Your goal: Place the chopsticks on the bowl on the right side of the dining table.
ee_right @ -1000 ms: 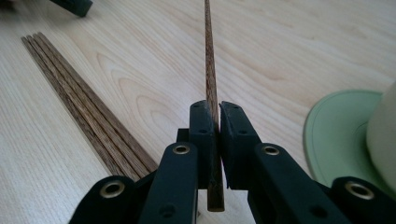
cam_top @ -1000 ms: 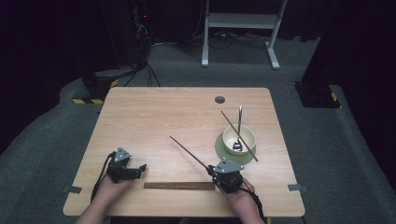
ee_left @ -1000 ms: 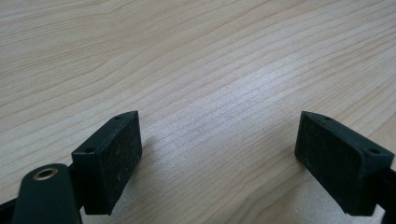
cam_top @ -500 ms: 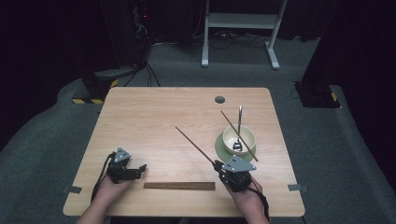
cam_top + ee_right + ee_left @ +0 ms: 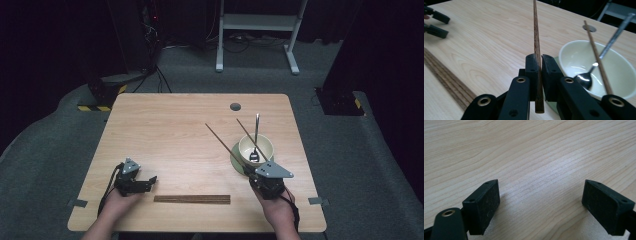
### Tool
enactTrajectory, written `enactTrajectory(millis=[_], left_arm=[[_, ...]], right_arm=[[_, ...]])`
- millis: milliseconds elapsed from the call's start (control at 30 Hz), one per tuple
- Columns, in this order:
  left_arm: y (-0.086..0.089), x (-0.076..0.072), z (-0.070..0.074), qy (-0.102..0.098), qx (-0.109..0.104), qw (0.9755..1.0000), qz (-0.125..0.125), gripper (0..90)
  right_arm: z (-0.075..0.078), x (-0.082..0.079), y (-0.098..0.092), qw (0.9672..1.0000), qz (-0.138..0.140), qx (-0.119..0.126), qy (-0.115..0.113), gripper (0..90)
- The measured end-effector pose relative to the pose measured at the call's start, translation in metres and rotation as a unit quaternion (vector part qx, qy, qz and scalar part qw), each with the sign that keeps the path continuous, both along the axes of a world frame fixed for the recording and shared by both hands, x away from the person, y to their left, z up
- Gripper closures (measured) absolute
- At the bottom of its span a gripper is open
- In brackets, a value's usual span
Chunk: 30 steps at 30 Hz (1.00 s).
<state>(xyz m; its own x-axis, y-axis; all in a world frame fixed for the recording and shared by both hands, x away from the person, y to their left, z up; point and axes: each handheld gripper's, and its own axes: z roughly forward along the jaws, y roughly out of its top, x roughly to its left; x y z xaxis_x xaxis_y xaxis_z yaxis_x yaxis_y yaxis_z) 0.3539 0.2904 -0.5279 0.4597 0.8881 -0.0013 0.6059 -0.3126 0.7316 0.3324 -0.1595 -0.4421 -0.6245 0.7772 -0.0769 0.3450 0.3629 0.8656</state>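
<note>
1. Chopstick (image 5: 536, 47) is pinched tight in the right gripper (image 5: 266, 178), raised just beside the bowl (image 5: 256, 148).
2. One chopstick (image 5: 248, 132) and a spoon (image 5: 255, 135) are already in the bowl.
3. More sticks (image 5: 192, 199) wait on the table (image 5: 165, 130); left gripper (image 5: 546, 205) sits wide open, holding nothing.

The chopstick (image 5: 537, 47) is a slender dark-brown wooden stick, tapered toward its far tip. It is clamped near its thick end between the closed jaws of the right gripper (image 5: 538, 66). In the high view the chopstick (image 5: 227, 143) is raised off the table, slanting from the right gripper (image 5: 266, 176) toward 10 o'clock.
</note>
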Motion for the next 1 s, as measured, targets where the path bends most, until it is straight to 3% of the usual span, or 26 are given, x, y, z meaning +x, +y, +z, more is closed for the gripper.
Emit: enactTrajectory(millis=[500,1000], left_arm=[[0.0,0.0,0.0,0.0,0.0,1.0,-0.002,14.8],[0.0,0.001,0.0,-0.001,0.0,1.0,-0.004,14.9]], right_arm=[[-0.005,0.012,-0.032,0.9986,-0.053,0.0,0.002,83.8],[-0.015,0.019,-0.046,0.9959,-0.088,-0.012,0.018,83.8]])
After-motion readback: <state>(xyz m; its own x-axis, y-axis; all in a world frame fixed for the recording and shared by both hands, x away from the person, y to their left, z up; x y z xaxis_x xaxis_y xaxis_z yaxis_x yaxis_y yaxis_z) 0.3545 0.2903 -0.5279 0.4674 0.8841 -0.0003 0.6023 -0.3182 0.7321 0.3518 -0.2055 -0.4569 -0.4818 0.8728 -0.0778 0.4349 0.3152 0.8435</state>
